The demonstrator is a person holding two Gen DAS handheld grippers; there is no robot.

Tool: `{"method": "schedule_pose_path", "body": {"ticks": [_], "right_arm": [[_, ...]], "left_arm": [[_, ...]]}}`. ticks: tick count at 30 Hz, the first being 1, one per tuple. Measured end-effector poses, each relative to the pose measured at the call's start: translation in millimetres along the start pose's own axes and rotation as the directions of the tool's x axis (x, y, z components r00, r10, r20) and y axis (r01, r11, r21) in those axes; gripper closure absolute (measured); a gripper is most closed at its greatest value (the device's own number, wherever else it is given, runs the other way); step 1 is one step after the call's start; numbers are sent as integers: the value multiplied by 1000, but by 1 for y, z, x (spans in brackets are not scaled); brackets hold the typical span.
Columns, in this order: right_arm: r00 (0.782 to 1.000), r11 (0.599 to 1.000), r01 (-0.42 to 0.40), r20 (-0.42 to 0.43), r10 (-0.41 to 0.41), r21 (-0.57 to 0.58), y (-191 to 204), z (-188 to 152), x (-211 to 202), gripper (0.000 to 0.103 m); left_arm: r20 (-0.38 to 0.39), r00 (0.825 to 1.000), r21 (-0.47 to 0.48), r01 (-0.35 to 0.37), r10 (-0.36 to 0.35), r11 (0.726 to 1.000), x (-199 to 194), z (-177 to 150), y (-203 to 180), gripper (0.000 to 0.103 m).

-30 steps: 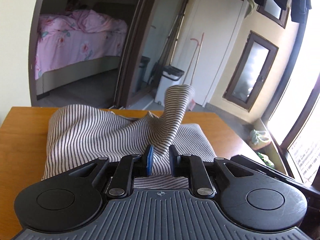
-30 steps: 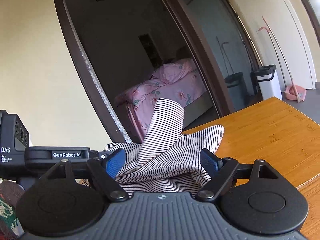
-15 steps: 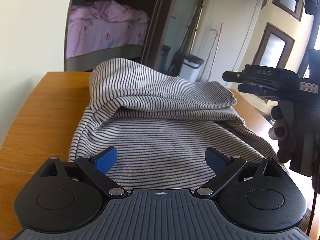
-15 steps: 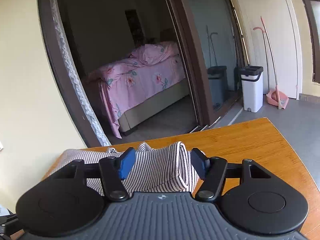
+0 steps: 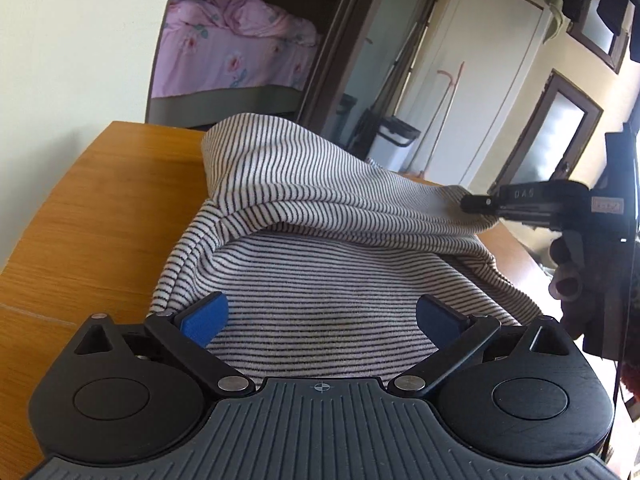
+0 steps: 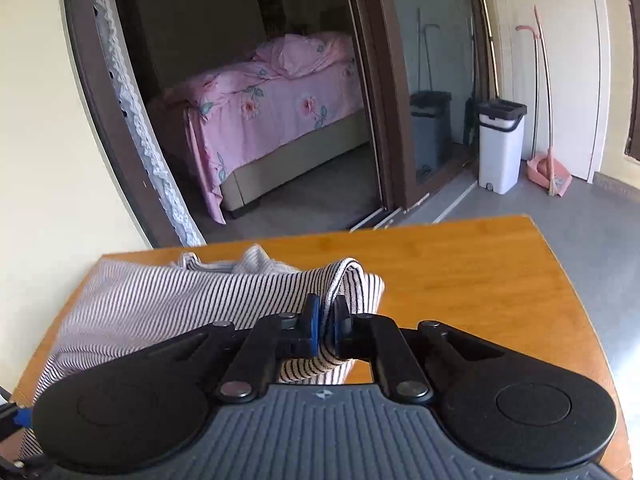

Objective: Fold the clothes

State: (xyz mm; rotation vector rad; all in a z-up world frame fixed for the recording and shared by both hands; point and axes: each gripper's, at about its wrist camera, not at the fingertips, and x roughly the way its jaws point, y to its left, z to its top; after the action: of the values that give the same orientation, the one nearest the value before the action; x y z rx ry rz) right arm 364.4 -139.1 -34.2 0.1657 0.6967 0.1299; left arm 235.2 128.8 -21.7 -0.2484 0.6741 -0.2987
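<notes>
While the striped garment (image 5: 328, 248) lies heaped on the wooden bench (image 5: 104, 208), the left tool (image 5: 320, 316) hangs over its near edge with jaws spread wide, having just been opening; the cloth lies below and between the blue pads (image 5: 204, 316), which do not press on it; ahead of this tool a thick fold runs across the garment, and to its right the right tool (image 5: 476, 202) holds the end of that fold. In the right wrist view the right tool (image 6: 324, 322) has just been closing and is now clamped on a doubled edge of the garment (image 6: 160, 300); the rest of the cloth spreads to its left, and bare bench (image 6: 460, 272) lies to its right.
</notes>
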Motion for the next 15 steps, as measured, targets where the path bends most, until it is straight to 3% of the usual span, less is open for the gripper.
{"method": "schedule_pose_path", "body": {"ticks": [3,6,9,15], "right_arm": [[1000,1000,-2,17,3,-15,-1,-10,-2,95],[1000,996,5,25,-3,-84,5,-10,-9,94],[1000,995,-7,25,10,-104,7,-8,-16,93],[996,998,-19,83,23,-53,0,2,-35,89]], "left_arm": [[-14,1000,33,-9,10,999,-6,-7,-11,0],[-29,999,110,35,-33,993,-9,2,-23,0],[45,997,138,52,-58,989,-14,24,-25,0],[124,987,60,99,-105,993,14,70,-4,0]]}}
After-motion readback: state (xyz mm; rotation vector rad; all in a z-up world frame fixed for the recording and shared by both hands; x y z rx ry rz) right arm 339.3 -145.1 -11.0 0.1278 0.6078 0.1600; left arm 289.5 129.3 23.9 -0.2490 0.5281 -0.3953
